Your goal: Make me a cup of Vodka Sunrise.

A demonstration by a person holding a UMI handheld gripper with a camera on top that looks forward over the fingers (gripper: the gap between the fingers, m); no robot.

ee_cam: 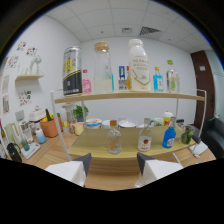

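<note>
Before the two-tier shelf (125, 96) of bottles, gripper (113, 167) jaws wide apart, empty, touching nothing.

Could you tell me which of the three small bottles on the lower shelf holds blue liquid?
The blue bottle, rightmost of the three. The middle one has a red label; the left one holds amber liquid. The gripper is open, empty.

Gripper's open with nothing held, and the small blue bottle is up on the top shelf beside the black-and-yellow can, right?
Not quite: the gripper view shows the small blue bottle on the lower shelf, not beside the black-and-yellow can. The gripper is open, holding nothing.
</note>
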